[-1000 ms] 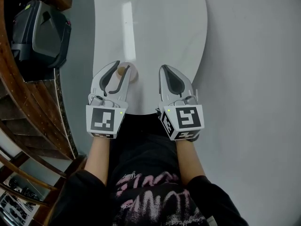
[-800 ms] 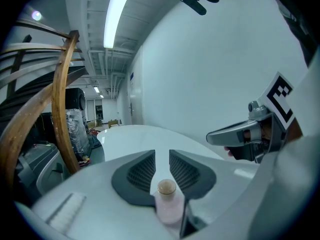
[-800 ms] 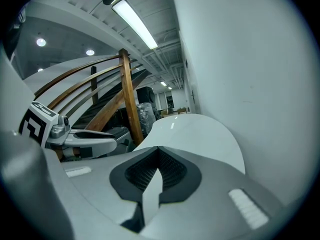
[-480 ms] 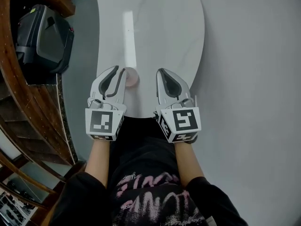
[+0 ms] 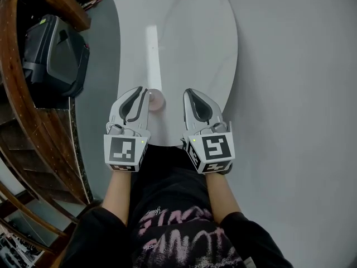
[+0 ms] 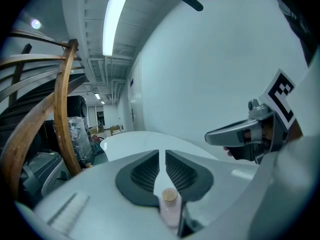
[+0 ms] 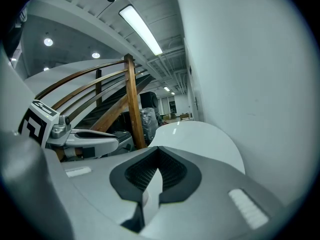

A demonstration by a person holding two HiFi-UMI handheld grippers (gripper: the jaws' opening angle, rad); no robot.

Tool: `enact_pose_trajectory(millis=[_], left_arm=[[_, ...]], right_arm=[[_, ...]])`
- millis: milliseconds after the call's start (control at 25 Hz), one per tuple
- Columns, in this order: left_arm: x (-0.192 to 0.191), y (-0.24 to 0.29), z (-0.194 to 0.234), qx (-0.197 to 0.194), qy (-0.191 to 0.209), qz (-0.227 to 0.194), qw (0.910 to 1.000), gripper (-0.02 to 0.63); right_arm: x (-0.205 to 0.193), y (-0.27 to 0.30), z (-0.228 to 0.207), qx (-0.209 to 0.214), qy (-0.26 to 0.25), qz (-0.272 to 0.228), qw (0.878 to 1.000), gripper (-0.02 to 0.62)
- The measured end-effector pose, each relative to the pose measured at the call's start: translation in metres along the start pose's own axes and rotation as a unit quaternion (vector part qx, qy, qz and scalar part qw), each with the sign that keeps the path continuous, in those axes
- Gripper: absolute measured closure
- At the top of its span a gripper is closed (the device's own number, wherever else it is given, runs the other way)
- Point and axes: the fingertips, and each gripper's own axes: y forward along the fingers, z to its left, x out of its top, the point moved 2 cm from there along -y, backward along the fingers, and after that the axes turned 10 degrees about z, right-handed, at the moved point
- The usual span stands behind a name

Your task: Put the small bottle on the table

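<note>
The small pink bottle (image 5: pixel 157 100) with a tan cap stands upright on the white oval table (image 5: pixel 189 38), close to its near edge. In the head view my left gripper (image 5: pixel 141 90) has its jaws together, and the bottle sits just right of its tip, outside the jaws. The left gripper view shows the bottle (image 6: pixel 169 206) low down, through the gap behind the closed pads of the left gripper (image 6: pixel 162 154). My right gripper (image 5: pixel 188 92) hovers beside it over the table edge, shut and holding nothing; in its own view the right gripper (image 7: pixel 159 151) has its pads closed.
A black case (image 5: pixel 53 54) lies on the grey floor left of the table. A curved wooden stair railing (image 5: pixel 17 121) runs along the left side. Bare grey floor (image 5: pixel 295 121) spreads to the right. The person's torso fills the bottom of the head view.
The left gripper's jaws went from open around the bottle to shut, and it drew back slightly. The bottle stayed on the table. The right gripper kept its place.
</note>
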Motion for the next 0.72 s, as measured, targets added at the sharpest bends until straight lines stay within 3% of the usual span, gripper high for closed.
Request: enact_pose_trajectory(millis=[720], left_arm=[[0.023,-0.012,-0.011,-0.005,0.021,-0.020,0.9996,0.587]], right_arm=[[0.022,-0.014,0.013,0.008,-0.031,-0.027,0.999,0.581]])
